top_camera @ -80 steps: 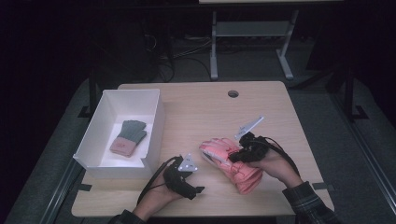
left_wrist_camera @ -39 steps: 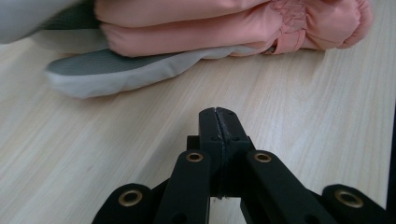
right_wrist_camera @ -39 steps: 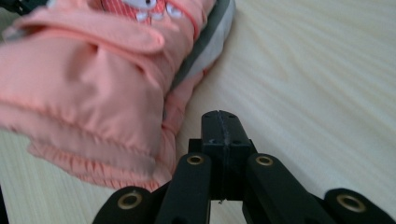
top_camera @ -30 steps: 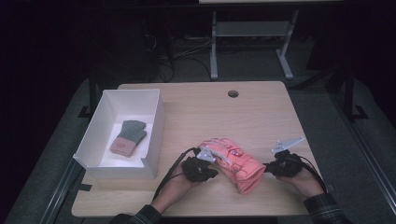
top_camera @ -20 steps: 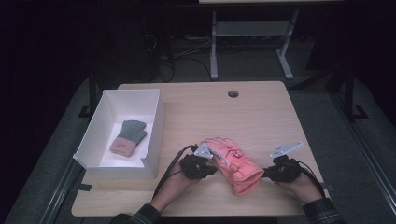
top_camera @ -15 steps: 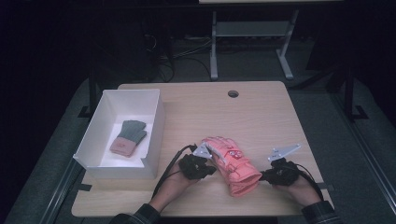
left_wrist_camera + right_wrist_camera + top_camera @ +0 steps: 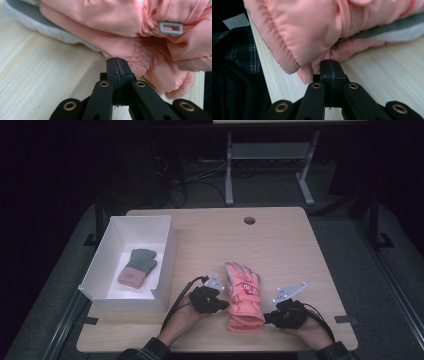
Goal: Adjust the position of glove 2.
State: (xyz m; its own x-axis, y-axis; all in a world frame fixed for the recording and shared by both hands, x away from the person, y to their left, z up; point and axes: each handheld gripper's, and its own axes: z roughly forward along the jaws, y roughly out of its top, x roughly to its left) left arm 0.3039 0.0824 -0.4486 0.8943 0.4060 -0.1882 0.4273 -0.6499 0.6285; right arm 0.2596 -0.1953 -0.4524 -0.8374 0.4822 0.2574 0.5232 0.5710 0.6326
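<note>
Right gripper (image 7: pixel 270 316) moved in, pink glove (image 7: pixel 243 296) between both grippers

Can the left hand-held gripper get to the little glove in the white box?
Probably yes. The small glove lies in the open white box, just left of the left hand-held gripper. Nothing covers it, though the gripper would have to lift over the box wall.

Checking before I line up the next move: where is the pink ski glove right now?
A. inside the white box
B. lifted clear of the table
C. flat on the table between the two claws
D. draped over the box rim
C: the pink ski glove lies on the table between the left claw and right claw, outside the white box.
</note>
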